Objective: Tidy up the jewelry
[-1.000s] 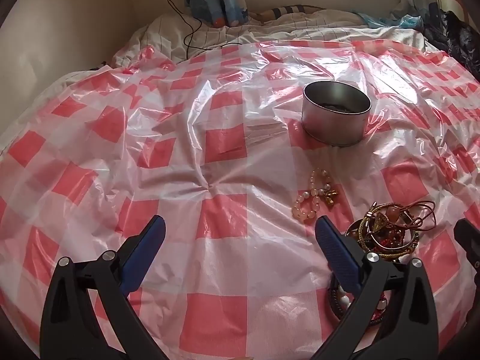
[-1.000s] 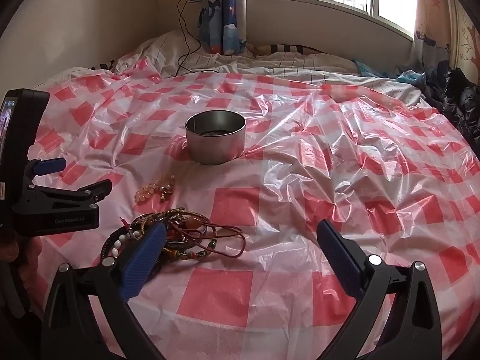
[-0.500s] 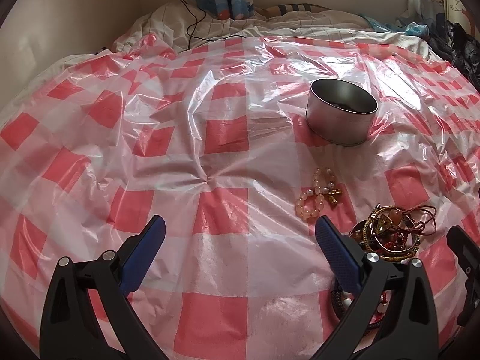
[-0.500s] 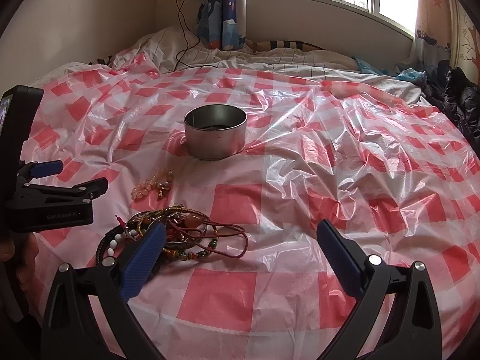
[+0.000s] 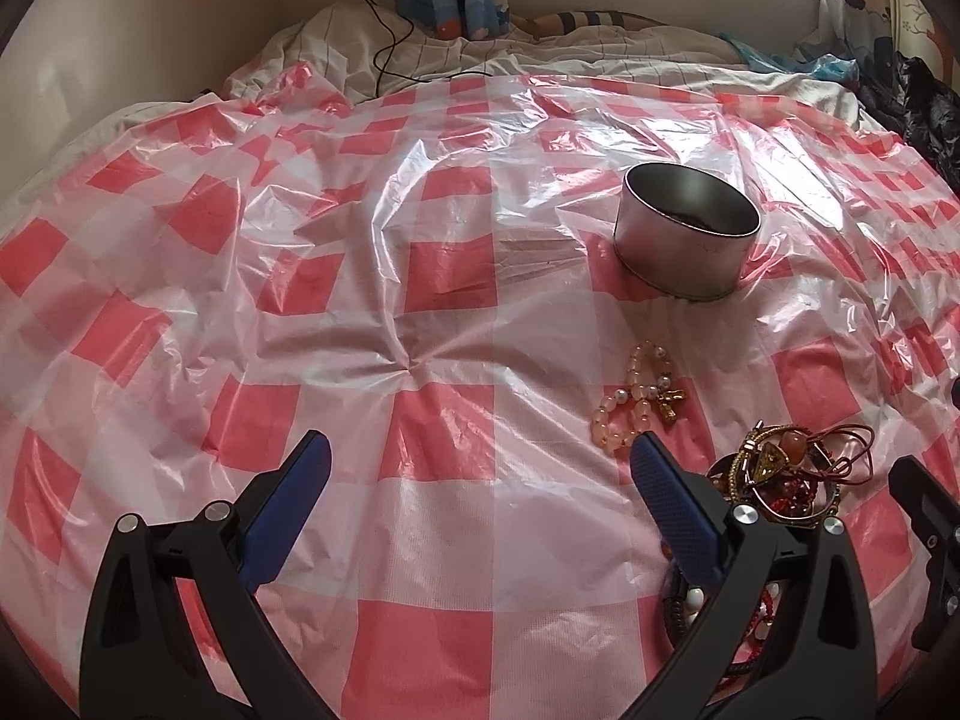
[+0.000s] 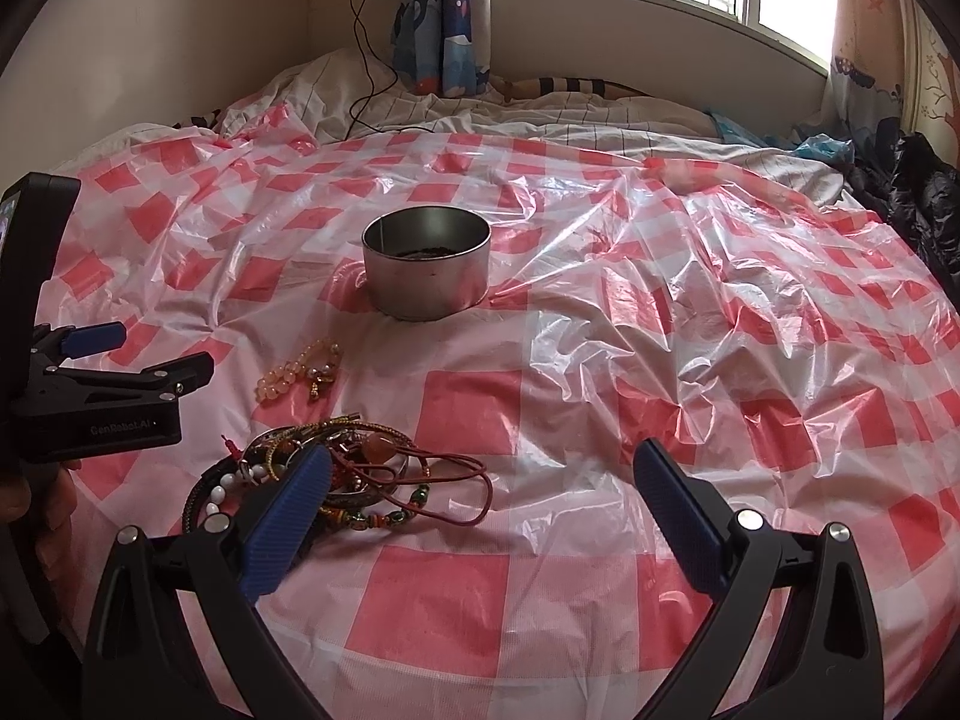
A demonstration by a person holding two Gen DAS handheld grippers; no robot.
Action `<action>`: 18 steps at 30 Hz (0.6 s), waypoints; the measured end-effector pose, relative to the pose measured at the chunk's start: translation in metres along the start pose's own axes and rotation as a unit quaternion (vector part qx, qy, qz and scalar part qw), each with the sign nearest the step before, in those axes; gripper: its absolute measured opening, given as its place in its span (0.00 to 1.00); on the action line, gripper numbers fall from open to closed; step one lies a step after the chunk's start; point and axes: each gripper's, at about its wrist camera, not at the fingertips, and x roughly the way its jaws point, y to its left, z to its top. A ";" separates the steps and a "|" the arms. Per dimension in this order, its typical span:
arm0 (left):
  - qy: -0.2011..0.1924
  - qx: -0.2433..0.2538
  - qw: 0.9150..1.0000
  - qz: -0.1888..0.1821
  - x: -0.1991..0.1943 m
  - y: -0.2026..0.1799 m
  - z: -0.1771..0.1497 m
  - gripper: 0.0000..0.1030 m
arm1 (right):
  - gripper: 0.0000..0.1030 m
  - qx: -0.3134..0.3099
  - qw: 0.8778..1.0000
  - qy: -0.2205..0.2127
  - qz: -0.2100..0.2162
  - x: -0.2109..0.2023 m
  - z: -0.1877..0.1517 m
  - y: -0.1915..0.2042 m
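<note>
A round metal tin (image 5: 687, 240) (image 6: 427, 264) stands open on the red-and-white checked plastic sheet. In front of it lies a pale pink bead bracelet (image 5: 637, 401) (image 6: 300, 371) with a gold charm. Nearer me is a tangled pile of jewelry (image 5: 792, 474) (image 6: 354, 474): bangles, red cords, a black-and-white beaded loop. My left gripper (image 5: 480, 480) is open and empty, its right finger just left of the pile. My right gripper (image 6: 480, 492) is open and empty, its left finger over the pile's near edge. The left gripper (image 6: 108, 384) also shows from the side at the right wrist view's left edge.
The plastic sheet (image 6: 690, 330) covers a bed and is crumpled into ridges on the right. Striped bedding (image 6: 540, 114), a black cable (image 6: 360, 60) and a curtain lie at the back under a window. Dark clothing (image 6: 918, 192) is heaped at the far right.
Both grippers have tilted and drawn slightly closer to the sheet; the tin and jewelry sit a little lower and nearer in view. Nothing was picked up.
</note>
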 end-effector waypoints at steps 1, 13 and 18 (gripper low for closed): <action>0.000 -0.001 1.000 0.001 0.001 0.000 0.000 0.94 | 0.94 0.000 1.000 -0.001 0.000 0.000 0.000 0.000; -0.008 0.010 1.000 0.013 -0.001 -0.004 -0.001 0.94 | 0.94 0.001 1.000 0.002 0.000 0.001 0.000 0.000; -0.011 0.012 1.000 0.018 -0.003 -0.004 -0.001 0.94 | 0.94 -0.001 1.000 0.001 -0.001 0.002 -0.001 0.000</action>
